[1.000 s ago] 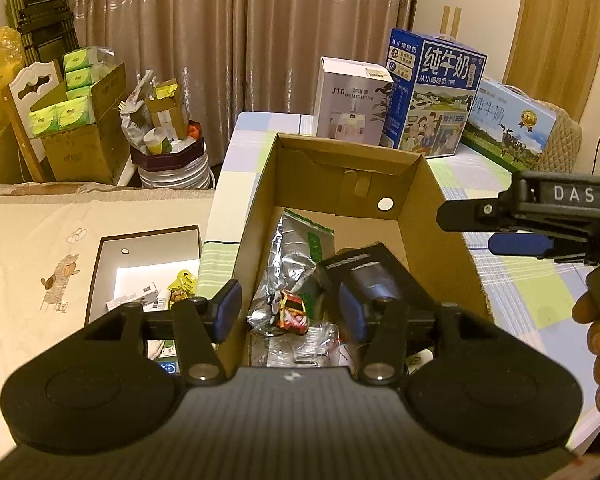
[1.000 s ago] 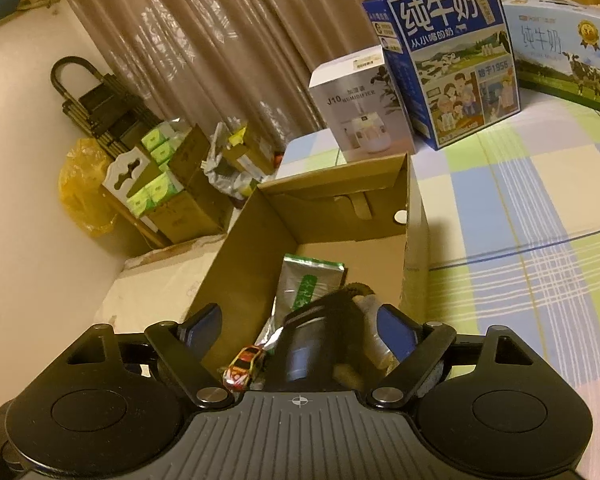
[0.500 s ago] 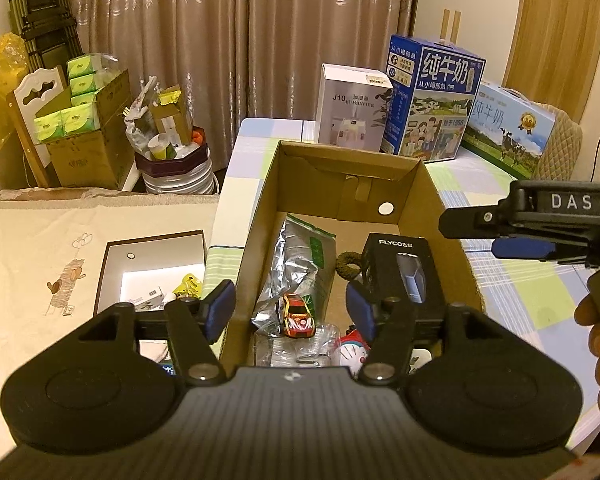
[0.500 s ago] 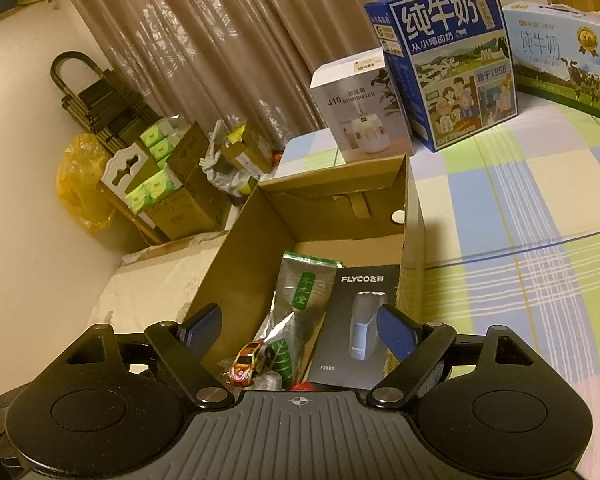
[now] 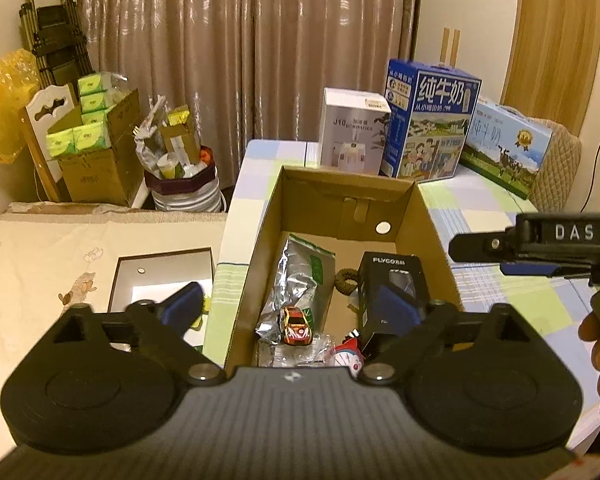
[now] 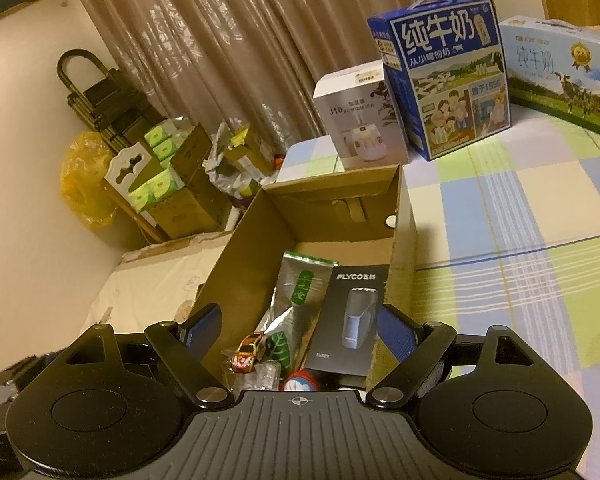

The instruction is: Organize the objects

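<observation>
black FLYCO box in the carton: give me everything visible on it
The black FLYCO box is a flat rectangular retail pack, matte black card by the look. It has white FLYCO lettering at the top, a picture of a silver-grey shaver and small print low on the face. It lies face up, slightly tilted, inside the cardboard carton by its right wall. Its left edge meets the silver-green foil pouch. Neither gripper touches it.

Boxes and clutter around the checked bedspread (image 6: pixel 540 208)

A white humidifier box (image 5: pixel 354 132) and two blue milk cartons (image 5: pixel 432 120) stand at the bedspread's far end before brown curtains (image 5: pixel 244 40); left of it, a carton of green tissue packs (image 5: pixel 96 148).
</observation>
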The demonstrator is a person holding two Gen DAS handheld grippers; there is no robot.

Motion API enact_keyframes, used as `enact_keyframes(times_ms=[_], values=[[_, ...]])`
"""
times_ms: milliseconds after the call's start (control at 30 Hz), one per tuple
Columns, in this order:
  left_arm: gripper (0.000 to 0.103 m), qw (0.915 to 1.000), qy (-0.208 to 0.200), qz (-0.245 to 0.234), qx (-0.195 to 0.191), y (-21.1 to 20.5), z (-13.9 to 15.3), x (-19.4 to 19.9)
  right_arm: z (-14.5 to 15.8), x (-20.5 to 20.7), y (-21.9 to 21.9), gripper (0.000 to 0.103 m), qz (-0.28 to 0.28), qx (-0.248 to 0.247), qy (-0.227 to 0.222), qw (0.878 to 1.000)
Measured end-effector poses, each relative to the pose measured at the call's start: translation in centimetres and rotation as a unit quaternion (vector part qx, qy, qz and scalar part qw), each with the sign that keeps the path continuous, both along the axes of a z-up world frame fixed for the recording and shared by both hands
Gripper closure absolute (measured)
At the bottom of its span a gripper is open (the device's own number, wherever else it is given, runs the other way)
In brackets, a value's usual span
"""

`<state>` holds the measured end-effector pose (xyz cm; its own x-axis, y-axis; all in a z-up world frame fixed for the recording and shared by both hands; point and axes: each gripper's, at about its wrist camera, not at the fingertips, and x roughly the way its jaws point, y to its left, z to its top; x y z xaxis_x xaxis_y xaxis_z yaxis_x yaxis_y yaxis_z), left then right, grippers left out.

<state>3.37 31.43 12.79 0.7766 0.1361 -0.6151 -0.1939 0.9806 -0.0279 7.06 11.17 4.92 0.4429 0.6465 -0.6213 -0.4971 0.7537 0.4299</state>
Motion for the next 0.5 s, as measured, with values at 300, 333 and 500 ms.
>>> enact_keyframes(times_ms=[300,333,500], values=[[0.001,0.9997,-0.02,0.008,-0.007,-1.2,1.9,-2.5,1.7,-2.3,-2.3,0.021,0.004,-0.006,-0.02,1.0],[0.001,0.9997,-0.022,0.009,-0.008,-1.4,2.1,-2.9,1.9,-2.7,-2.6,0.021,0.005,-0.007,-0.025,1.0],[0.001,0.9993,-0.036,0.013,-0.005,-2.6,2.9,-4.6,2.8,-4.3,-4.4,0.021,0.005,-0.012,-0.047,0.999]])
